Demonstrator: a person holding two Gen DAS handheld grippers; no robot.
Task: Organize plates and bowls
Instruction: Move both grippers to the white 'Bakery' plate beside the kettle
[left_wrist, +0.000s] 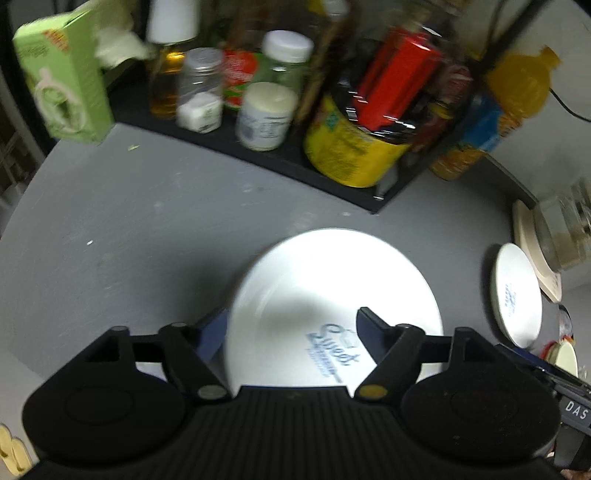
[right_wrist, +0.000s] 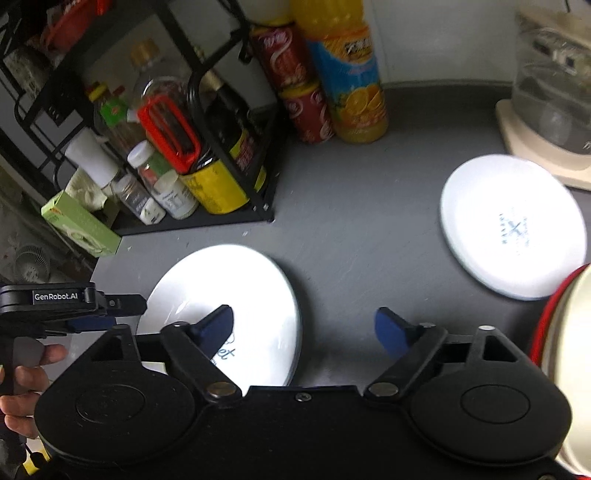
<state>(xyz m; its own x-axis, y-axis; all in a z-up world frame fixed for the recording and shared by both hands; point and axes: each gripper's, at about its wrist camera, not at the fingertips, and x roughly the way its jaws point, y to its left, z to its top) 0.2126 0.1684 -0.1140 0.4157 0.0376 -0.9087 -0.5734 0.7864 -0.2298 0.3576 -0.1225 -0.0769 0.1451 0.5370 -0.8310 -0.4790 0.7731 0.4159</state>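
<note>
Left gripper (left_wrist: 291, 328) sat low over the near white round plate with blue lettering (left_wrist: 332, 306) — jaws spread wide, one finger beneath the left rim, the other above the plate's face, probably lining up an edge grip; contact could not be told. Right gripper (right_wrist: 306, 328) hung wide open, holding nothing, above the grey countertop (right_wrist: 369, 240). Farther right lay a second white printed plate (right_wrist: 513, 225), well apart — presumably the stacking spot.

Blurred labels, cut-off rims

The rack's bottles (left_wrist: 266, 92) at 12 o'clock blur unreadably; the near plate (right_wrist: 236, 295) hides its lettering behind the right gripper (right_wrist: 304, 328); a red-rimmed bowl (right_wrist: 569, 350) runs off at 3 o'clock.
</note>
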